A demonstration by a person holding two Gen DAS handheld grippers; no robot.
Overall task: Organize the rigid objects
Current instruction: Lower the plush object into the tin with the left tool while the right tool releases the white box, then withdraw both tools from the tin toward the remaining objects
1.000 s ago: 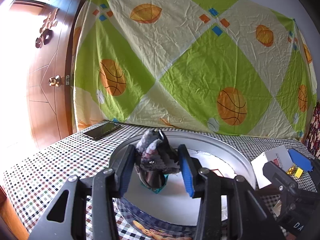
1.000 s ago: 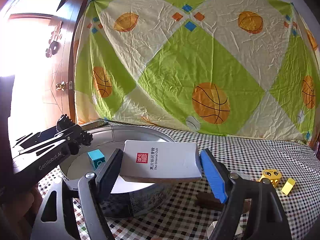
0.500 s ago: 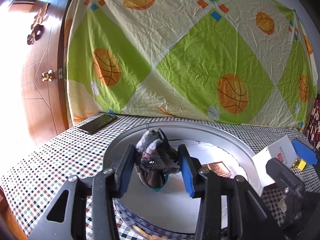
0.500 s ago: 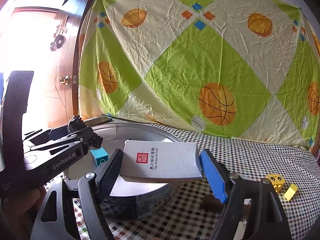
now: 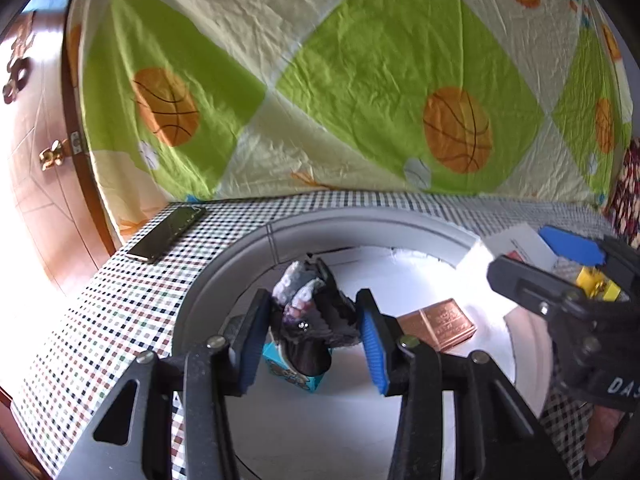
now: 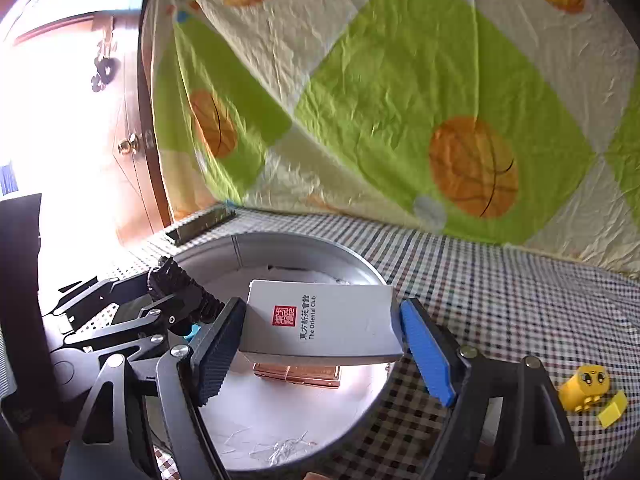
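My left gripper [image 5: 314, 334] is shut on a dark grey figurine [image 5: 310, 312] and holds it inside the round metal tin [image 5: 224, 268], above a teal box [image 5: 296, 374]. A copper-coloured box [image 5: 438, 324] lies on the tin's white floor. My right gripper [image 6: 320, 334] is shut on a white card box [image 6: 320, 320] with a red seal and holds it over the tin [image 6: 360, 272], above the copper box [image 6: 298, 374]. The left gripper's body [image 6: 132, 320] shows at the left of the right wrist view.
A black phone [image 5: 168, 234] lies on the checkered cloth behind the tin. A yellow toy [image 6: 584, 386] and a yellow block [image 6: 612, 414] lie on the cloth at the right. A sheet with basketballs hangs behind, and a wooden door stands at the left.
Both grippers have moved forward and tilted down over the tin, each still holding its object. The copper box has come into view under the white box.
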